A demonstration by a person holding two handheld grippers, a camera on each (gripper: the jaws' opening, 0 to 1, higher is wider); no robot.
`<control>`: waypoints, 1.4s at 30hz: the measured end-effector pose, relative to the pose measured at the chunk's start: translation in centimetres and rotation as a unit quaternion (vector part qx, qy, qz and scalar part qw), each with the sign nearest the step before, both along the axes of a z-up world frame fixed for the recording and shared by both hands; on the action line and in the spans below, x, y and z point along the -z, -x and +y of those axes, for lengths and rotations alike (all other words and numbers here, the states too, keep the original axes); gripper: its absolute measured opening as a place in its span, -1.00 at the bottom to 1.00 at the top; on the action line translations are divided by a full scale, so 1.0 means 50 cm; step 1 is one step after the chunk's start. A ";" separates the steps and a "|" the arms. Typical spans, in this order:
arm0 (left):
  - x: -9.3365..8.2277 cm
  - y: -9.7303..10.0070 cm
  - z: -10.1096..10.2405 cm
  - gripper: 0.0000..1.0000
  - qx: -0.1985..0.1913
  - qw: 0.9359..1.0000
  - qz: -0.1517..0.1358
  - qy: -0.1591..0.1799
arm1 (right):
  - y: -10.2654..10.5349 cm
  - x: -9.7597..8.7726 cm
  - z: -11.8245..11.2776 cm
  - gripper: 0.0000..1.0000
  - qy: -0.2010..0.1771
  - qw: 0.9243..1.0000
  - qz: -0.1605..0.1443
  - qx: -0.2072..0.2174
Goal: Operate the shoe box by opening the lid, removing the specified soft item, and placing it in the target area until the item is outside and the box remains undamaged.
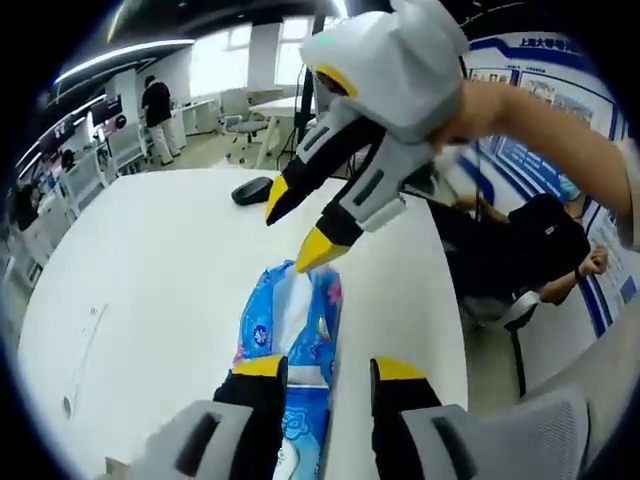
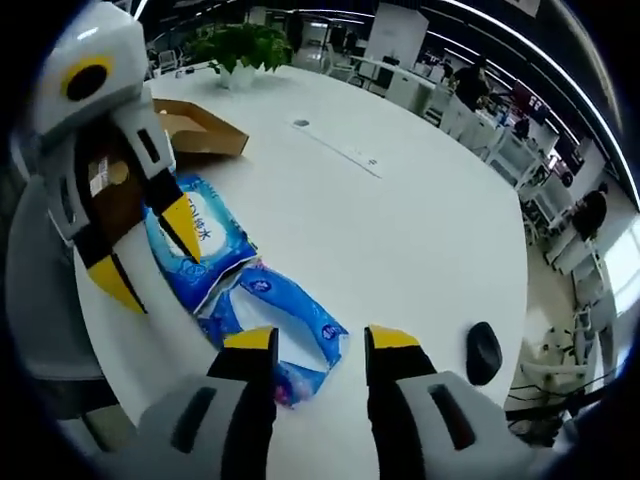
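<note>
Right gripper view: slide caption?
Both open grippers, left and right, hover over blue tissue packs on white table.

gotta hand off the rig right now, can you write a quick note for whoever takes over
Left gripper: open, jaws straddling the near end of the blue tissue pack, not clamped on it.
Right gripper: open, just above the pack's other end.
The pack lies flat on the white table, white tissue showing through its top opening. The brown shoe box sits farther back on the table beside a potted plant; whether its lid is open cannot be told.
Done: soft item is out of the box.
Left: confirm the target spot, release and withdraw, check the box.
</note>
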State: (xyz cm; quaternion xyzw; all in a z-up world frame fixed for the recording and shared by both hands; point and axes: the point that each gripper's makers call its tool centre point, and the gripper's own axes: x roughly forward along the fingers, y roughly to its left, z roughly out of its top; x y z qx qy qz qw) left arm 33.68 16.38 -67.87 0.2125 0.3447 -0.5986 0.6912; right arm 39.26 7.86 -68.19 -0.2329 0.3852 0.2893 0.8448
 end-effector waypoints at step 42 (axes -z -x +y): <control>-0.150 0.022 0.416 0.42 -0.188 0.975 -0.081 0.083 | 0.165 -0.127 0.125 0.67 -0.064 0.996 -0.057 0.023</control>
